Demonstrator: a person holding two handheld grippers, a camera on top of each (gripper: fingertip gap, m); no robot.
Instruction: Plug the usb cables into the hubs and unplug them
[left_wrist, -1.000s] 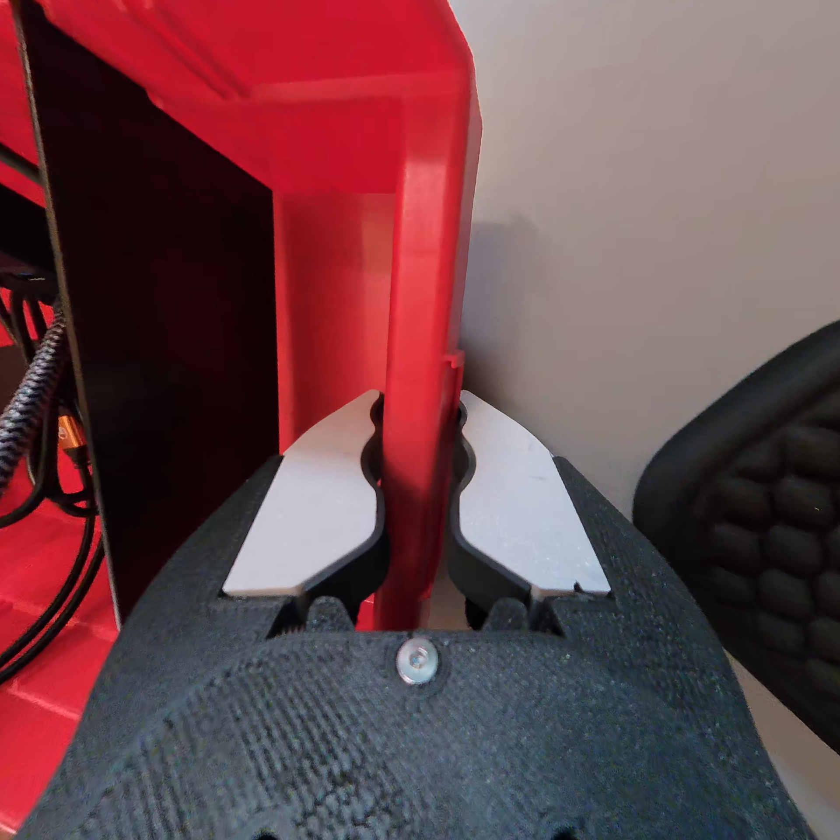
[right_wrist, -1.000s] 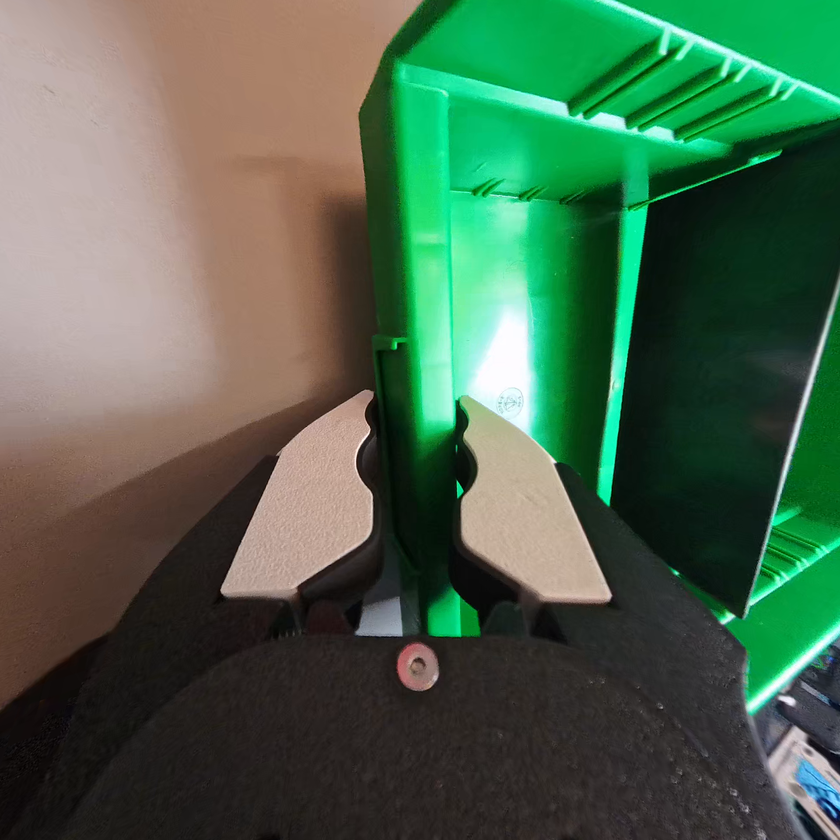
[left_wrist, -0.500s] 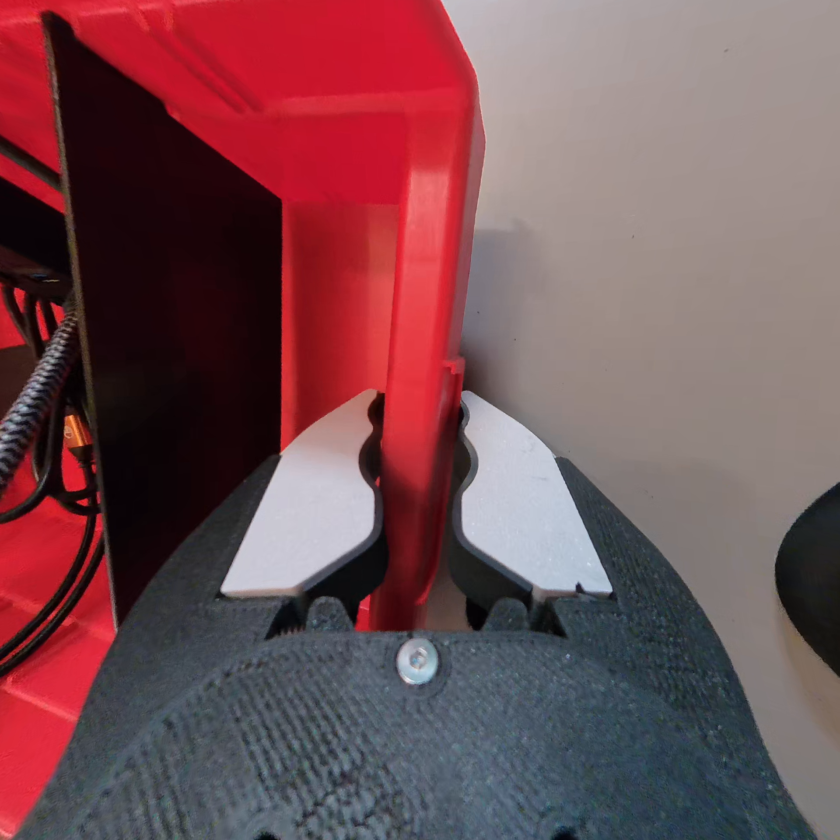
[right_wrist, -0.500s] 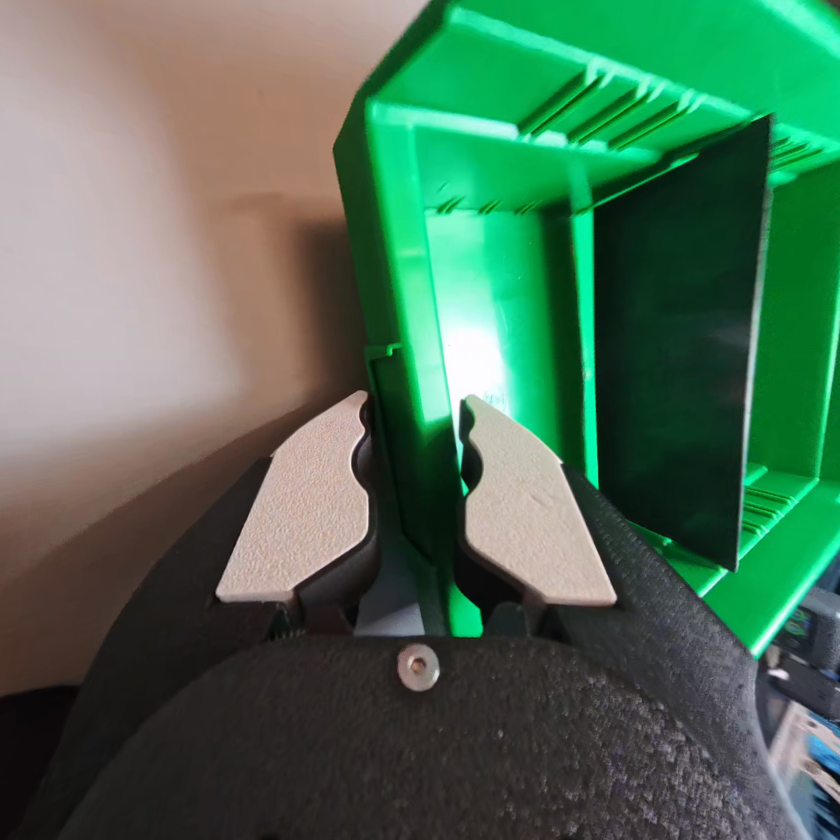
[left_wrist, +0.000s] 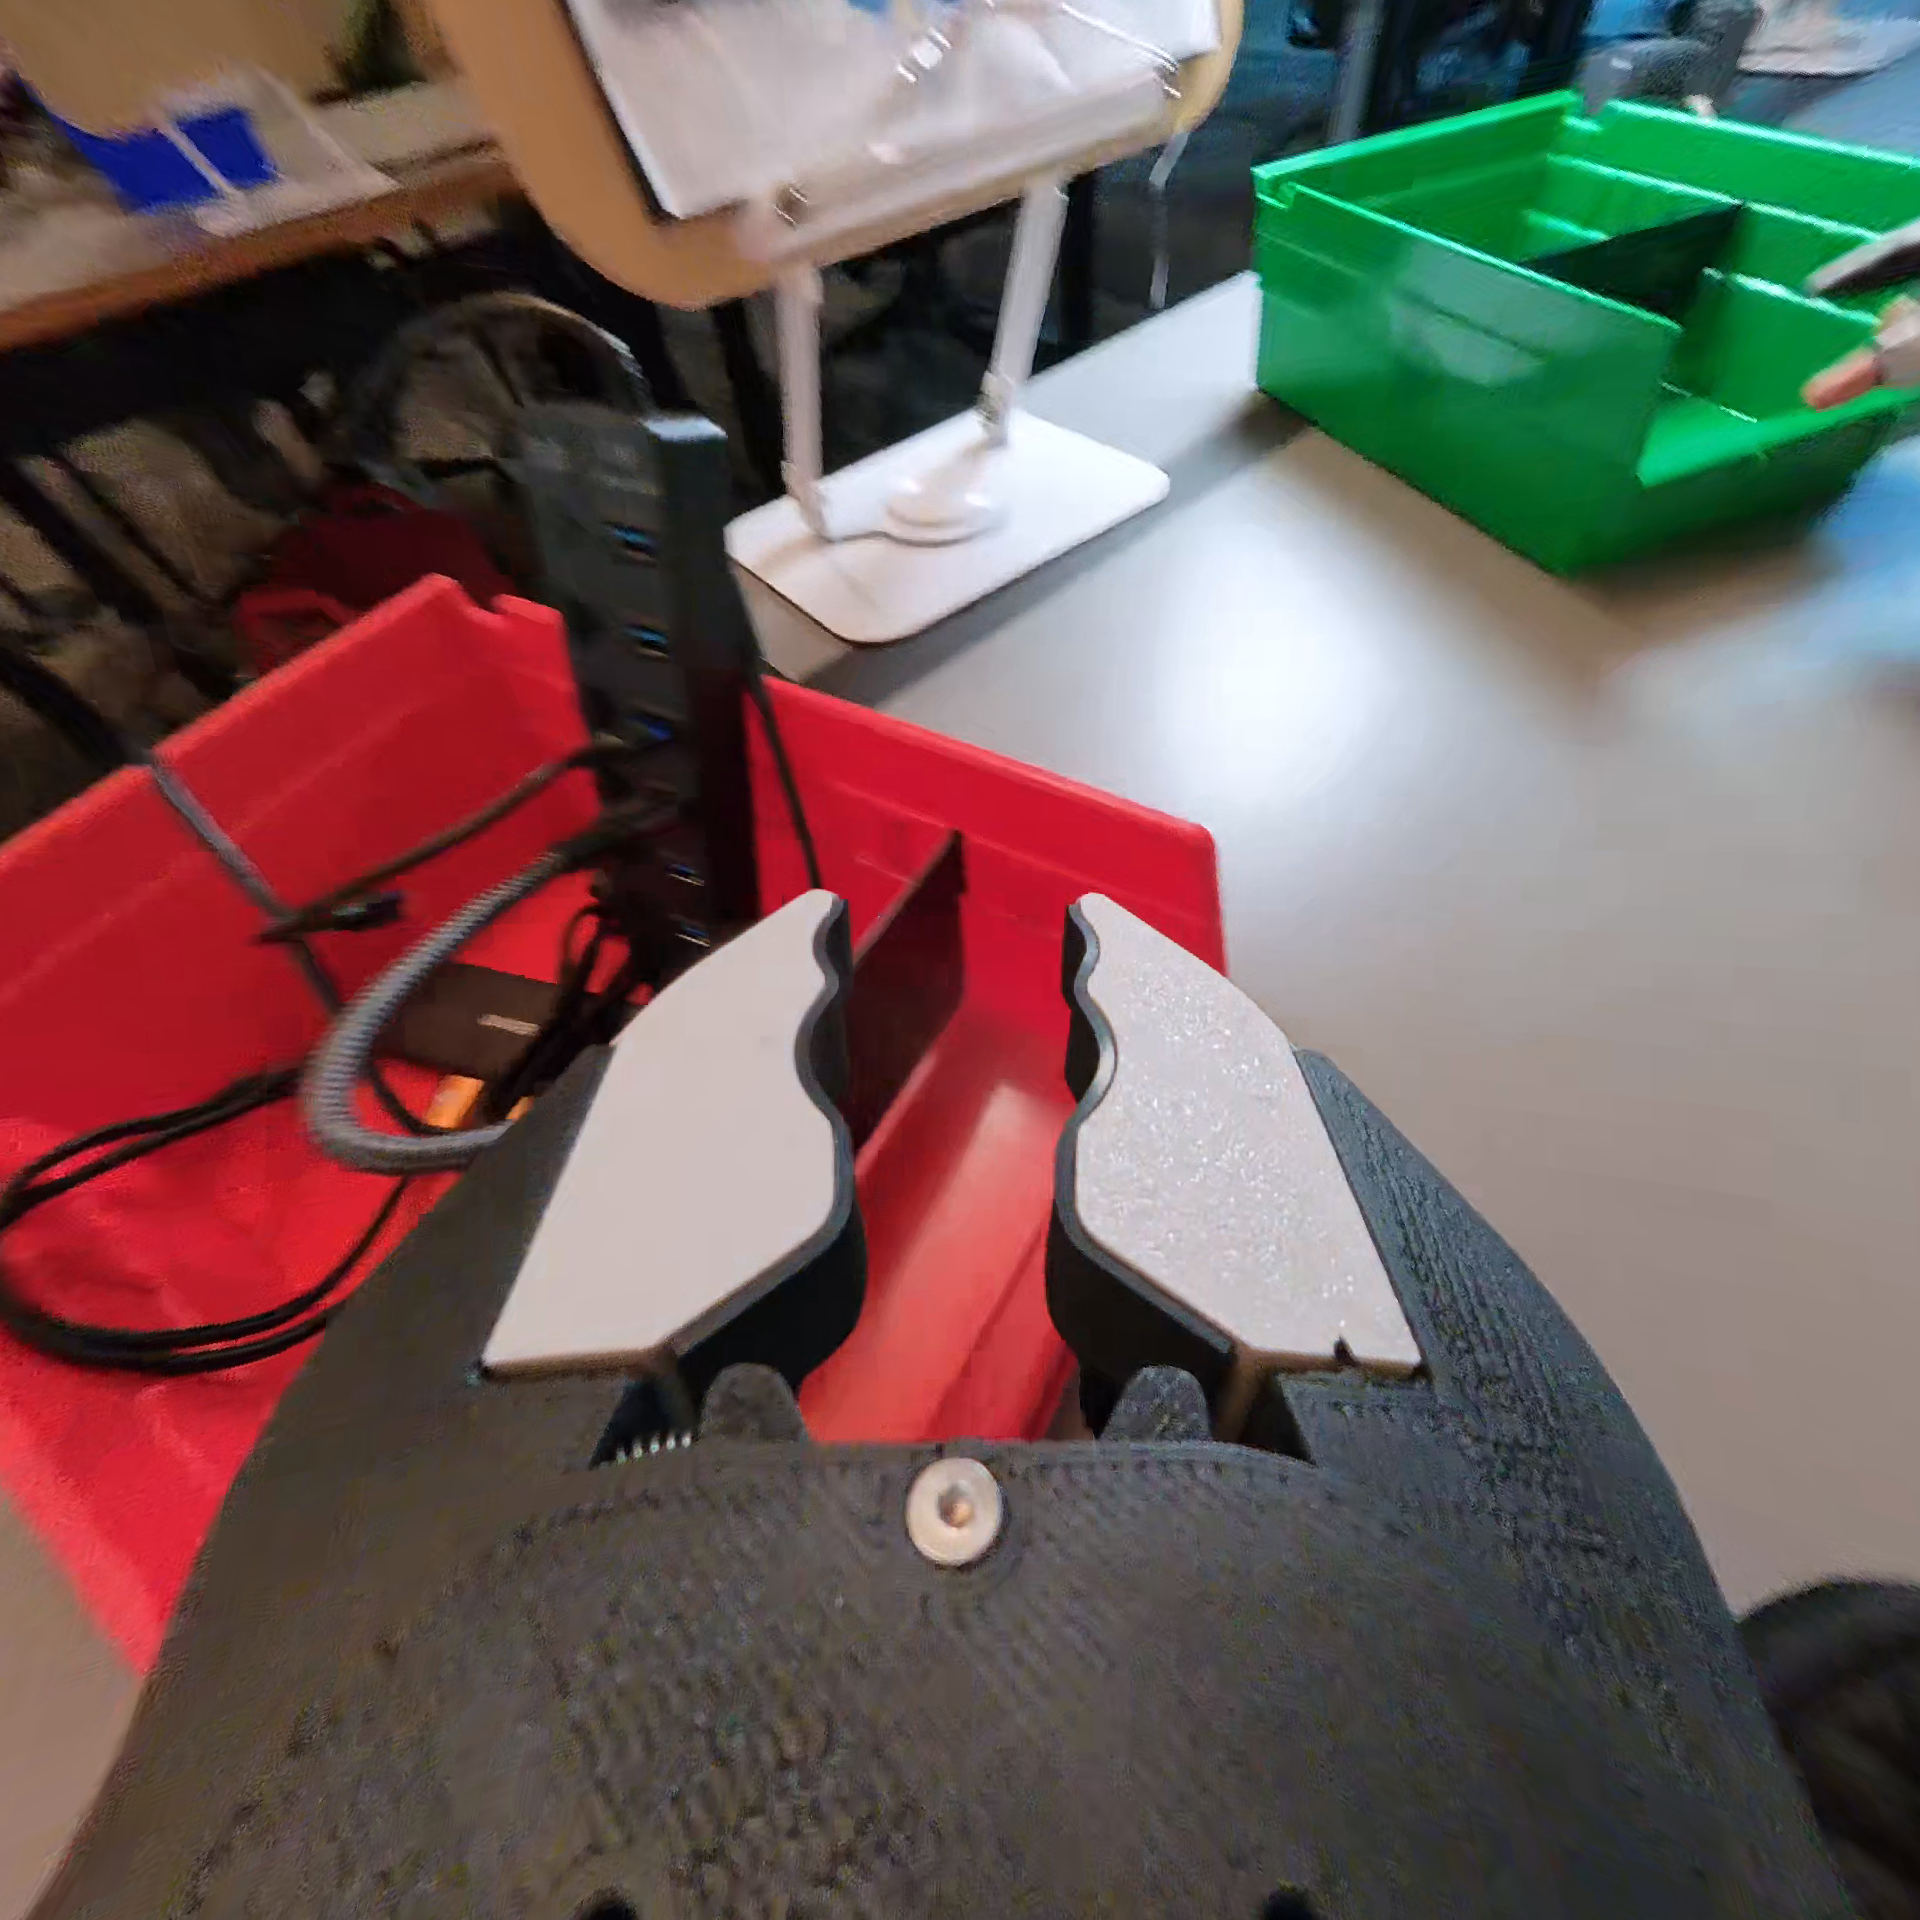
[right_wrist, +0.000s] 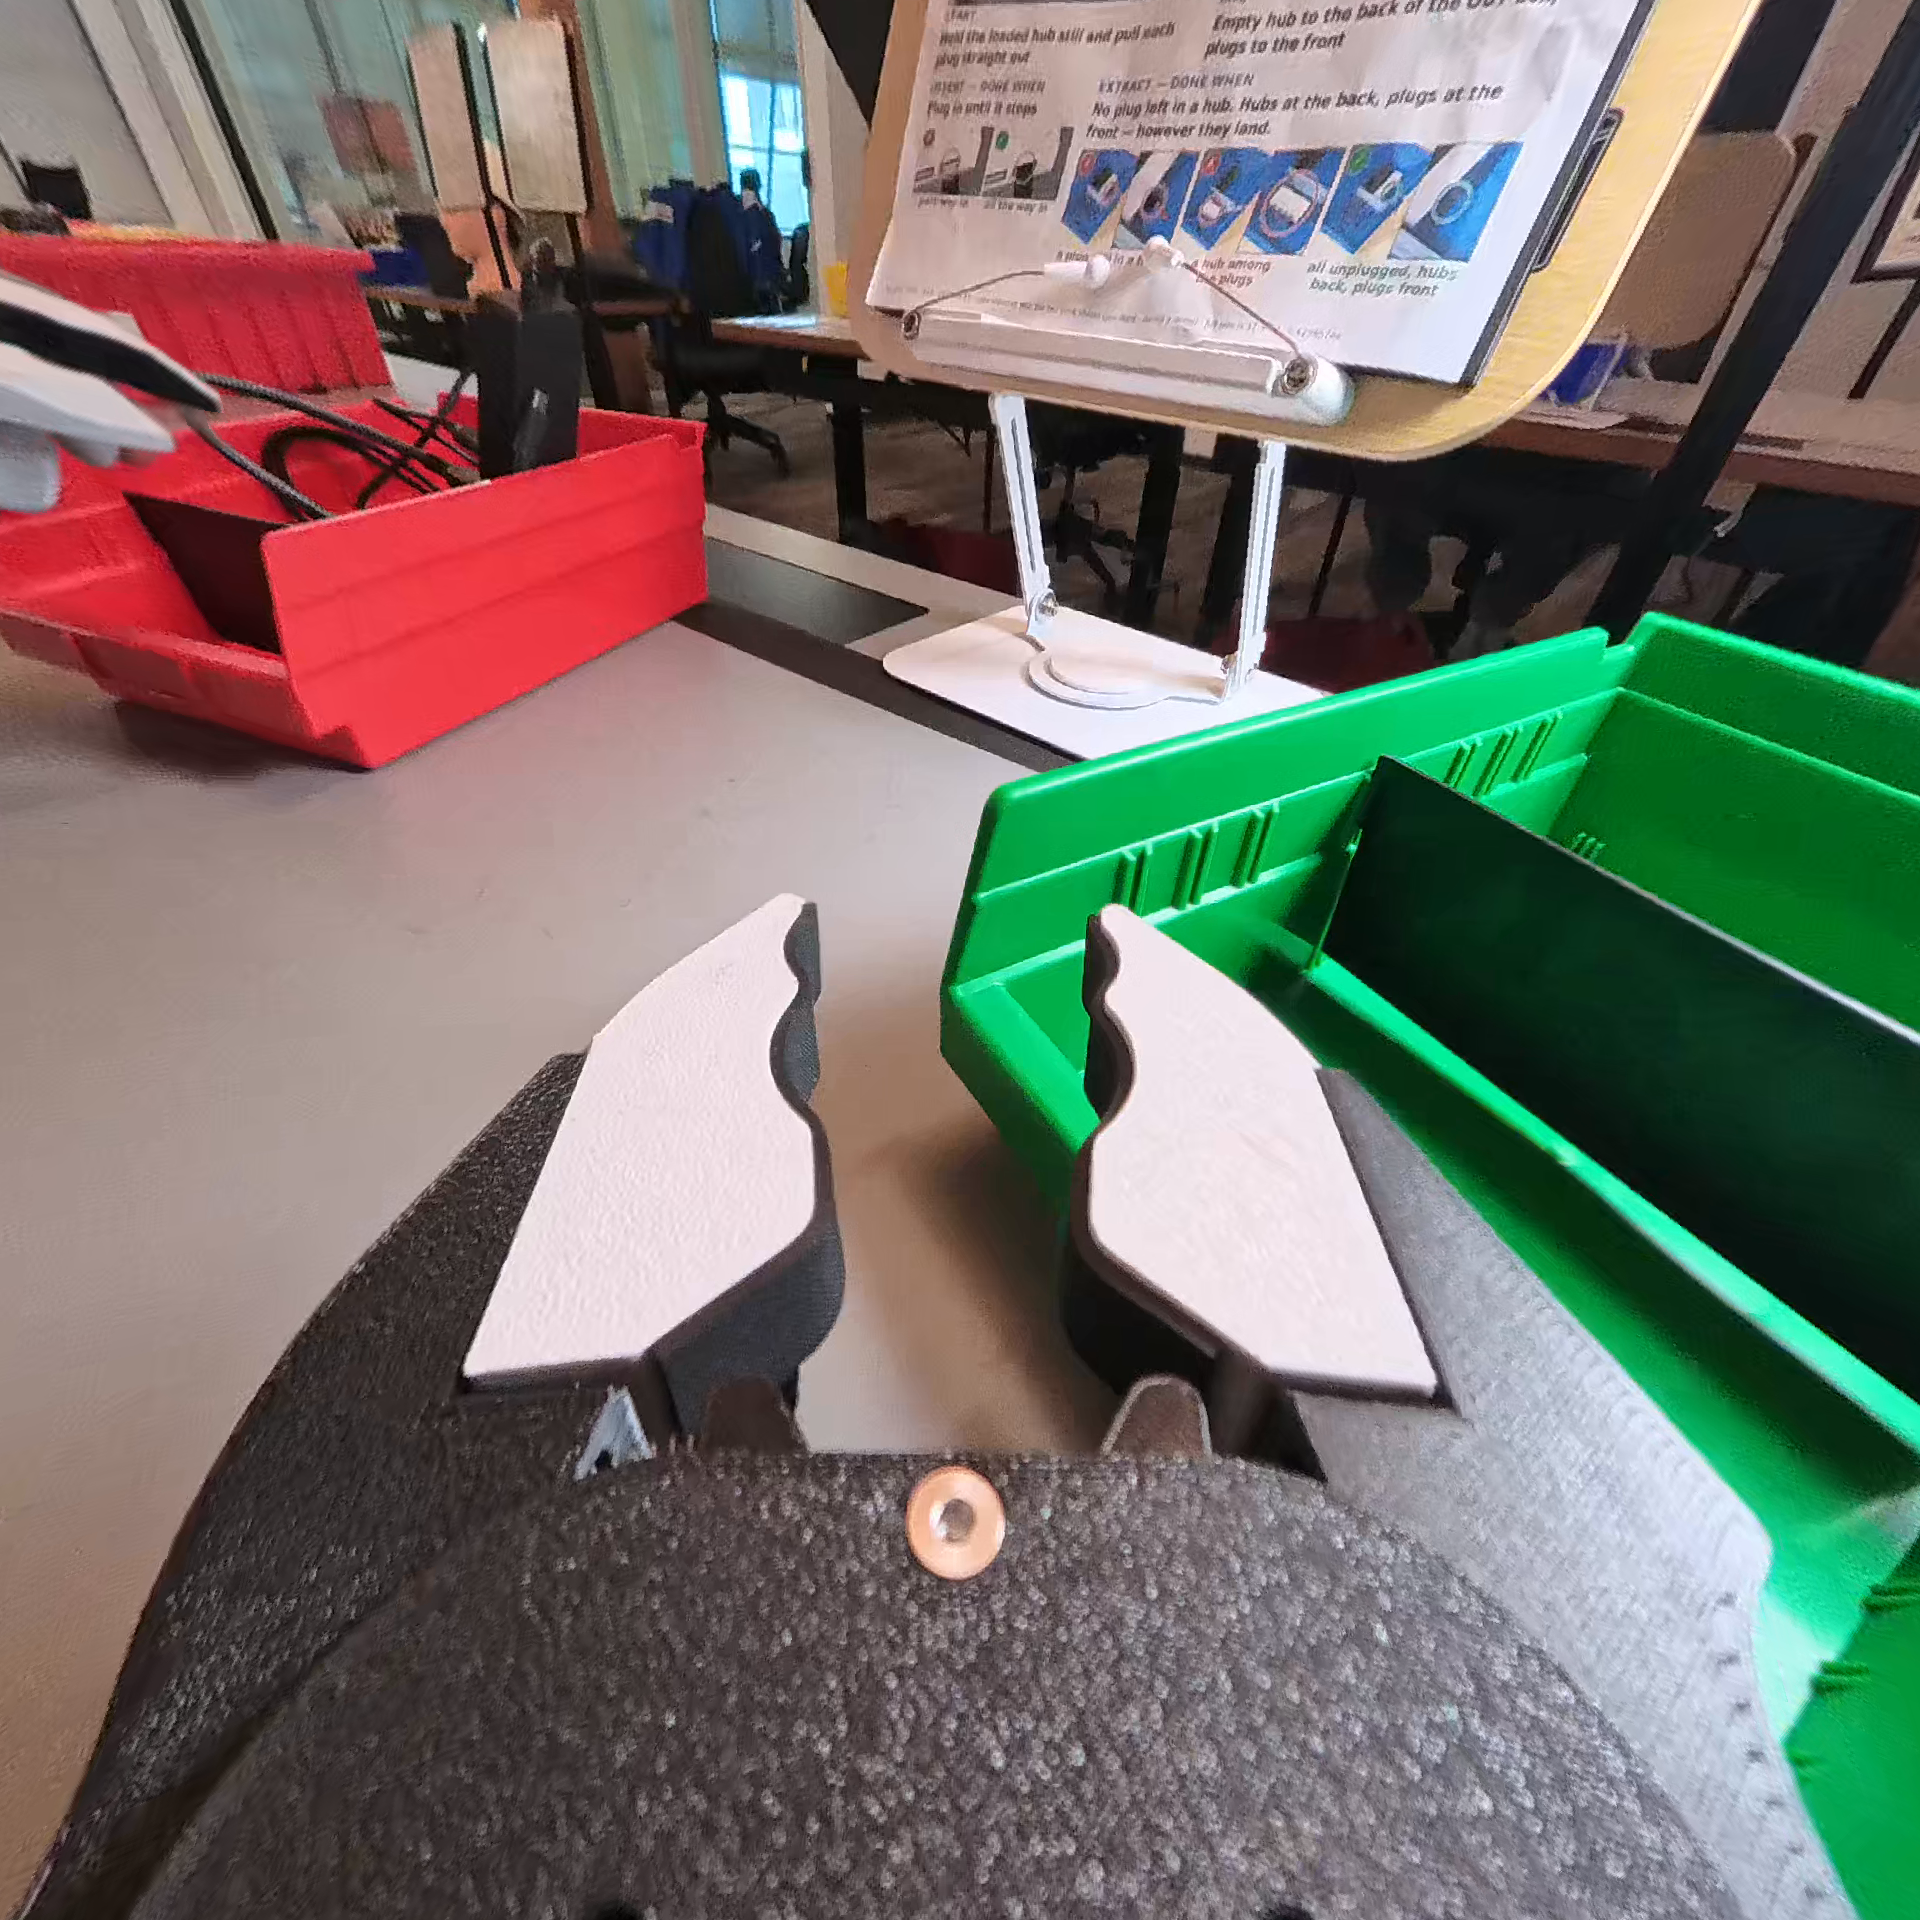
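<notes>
A red bin sits on the grey table at the left. It holds a tall black USB hub standing upright, a flat black hub, and a tangle of black and braided cables. My left gripper is open and empty, above the bin's right compartment beside a black divider. My right gripper is open and empty, just left of a green bin with a black divider. The red bin and the left gripper's fingers also show in the right wrist view.
A white stand holds a wooden board with an instruction sheet at the table's back edge, between the bins. The green bin also shows far right in the left wrist view. Bare grey table lies between the bins. Desks and chairs stand behind.
Both grippers have let go of the bin walls they were clamped on, opened, and pulled back and up. The red and green bins now rest on the table.
</notes>
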